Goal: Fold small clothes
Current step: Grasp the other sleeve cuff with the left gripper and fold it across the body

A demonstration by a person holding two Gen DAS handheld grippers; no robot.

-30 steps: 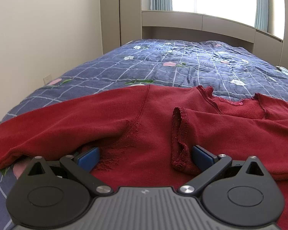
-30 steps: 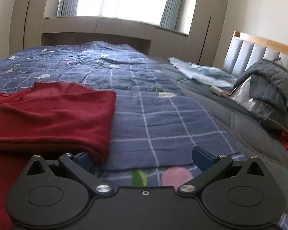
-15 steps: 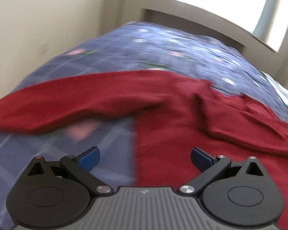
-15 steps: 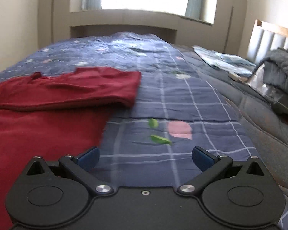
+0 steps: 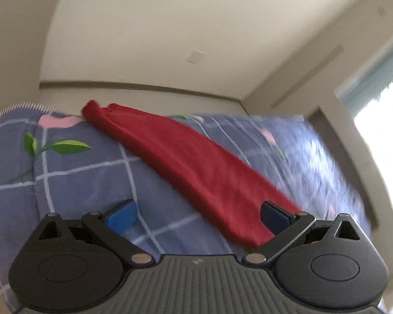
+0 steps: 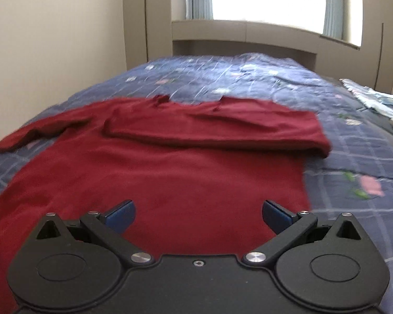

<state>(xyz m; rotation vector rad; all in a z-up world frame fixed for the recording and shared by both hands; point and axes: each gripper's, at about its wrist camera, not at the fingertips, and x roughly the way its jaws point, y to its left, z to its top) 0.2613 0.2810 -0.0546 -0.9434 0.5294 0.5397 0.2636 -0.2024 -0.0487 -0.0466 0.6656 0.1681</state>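
Here both claws, left claw [image 5: 197,216] and right claw [image 6: 198,216], gape empty; red sweater [image 6: 170,172] blurred, edges cropped.

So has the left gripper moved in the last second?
Yes. The left gripper has swung left, off the dark red knit sweater's body toward its outstretched sleeve, judged against the window, now at the frame's right edge.

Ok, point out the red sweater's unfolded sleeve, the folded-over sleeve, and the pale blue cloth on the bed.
unfolded sleeve [image 5: 196,167]: left wrist view, mid-length of the sleeve.
folded-over sleeve [image 6: 222,128]: right wrist view, middle of the folded layer.
pale blue cloth [image 6: 377,96]: right wrist view, its centre, at the bed's far right.
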